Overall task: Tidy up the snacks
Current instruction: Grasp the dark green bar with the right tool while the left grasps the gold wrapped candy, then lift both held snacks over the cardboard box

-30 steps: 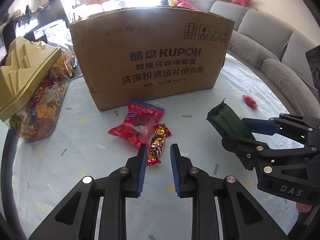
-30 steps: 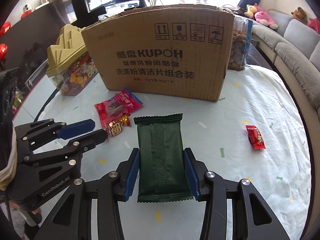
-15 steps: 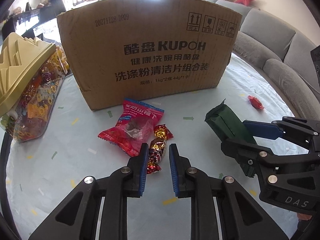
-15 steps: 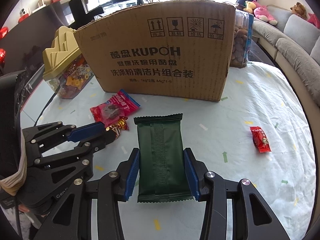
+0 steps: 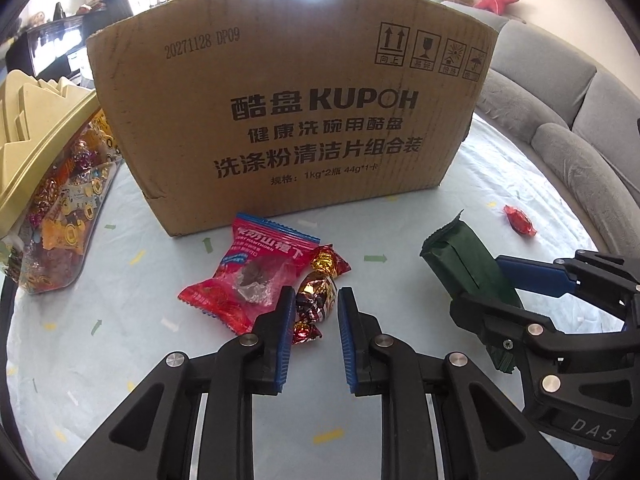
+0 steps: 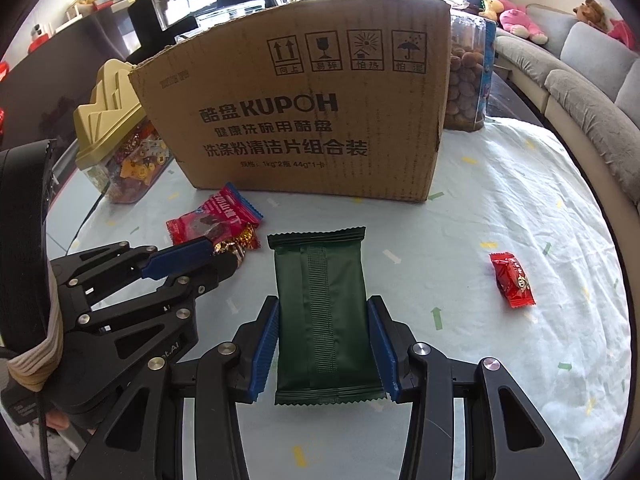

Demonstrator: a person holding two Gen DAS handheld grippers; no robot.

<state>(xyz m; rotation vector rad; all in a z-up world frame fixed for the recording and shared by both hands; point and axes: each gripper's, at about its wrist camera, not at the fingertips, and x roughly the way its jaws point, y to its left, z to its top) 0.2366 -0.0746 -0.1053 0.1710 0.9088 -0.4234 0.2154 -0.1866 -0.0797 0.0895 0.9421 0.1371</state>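
Two grippers work at once: the right gripper (image 6: 323, 344) is clamped on the green packet (image 6: 322, 312), while the left gripper (image 5: 311, 312), jaws apart, straddles the foil candy (image 5: 316, 294) at 12 o'clock. Closing comes next, I judge. Only the right view shows the nut jar (image 6: 468, 80).

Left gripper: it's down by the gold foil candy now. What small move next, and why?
Probably close the left gripper on the foil-wrapped candy. The candy lies on the table between the blue fingers with a gap showing on its right side, so nothing is gripped yet. The right gripper already holds the green packet, and the cardboard box stands just behind.
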